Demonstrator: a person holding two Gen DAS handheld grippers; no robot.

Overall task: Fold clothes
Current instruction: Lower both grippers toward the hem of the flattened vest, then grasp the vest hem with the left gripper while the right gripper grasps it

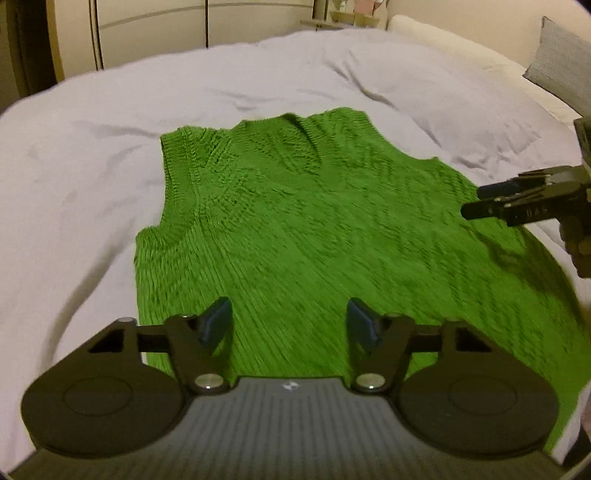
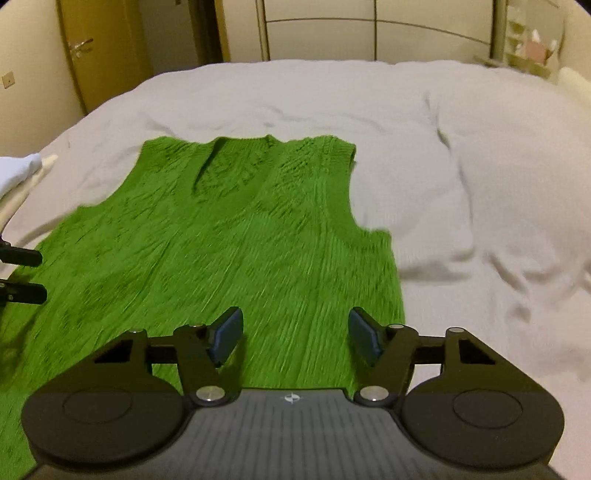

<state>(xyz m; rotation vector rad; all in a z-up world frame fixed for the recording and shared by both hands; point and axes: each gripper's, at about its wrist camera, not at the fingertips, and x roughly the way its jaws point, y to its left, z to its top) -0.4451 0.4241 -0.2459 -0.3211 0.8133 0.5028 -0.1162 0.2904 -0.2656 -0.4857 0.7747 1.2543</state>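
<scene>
A green knitted sleeveless vest (image 1: 295, 221) lies spread flat on a bed, neck opening toward the far side; the right wrist view shows the vest (image 2: 221, 236) too. My left gripper (image 1: 290, 325) hovers open above the vest's lower part, nothing between its blue pads. My right gripper (image 2: 295, 338) is also open, above the hem near the vest's right edge. In the left wrist view the right gripper (image 1: 476, 201) enters from the right edge over the vest's side. The left gripper's fingertips (image 2: 26, 275) show at the left edge of the right wrist view.
A pale grey duvet (image 1: 258, 81) covers the bed, with a raised fold (image 2: 498, 184) to the right. Pillows (image 1: 561, 85) lie at the far right. Folded white cloth (image 2: 18, 166) sits at the left. Wardrobe doors (image 2: 369, 33) and a wooden door (image 2: 96, 44) stand beyond the bed.
</scene>
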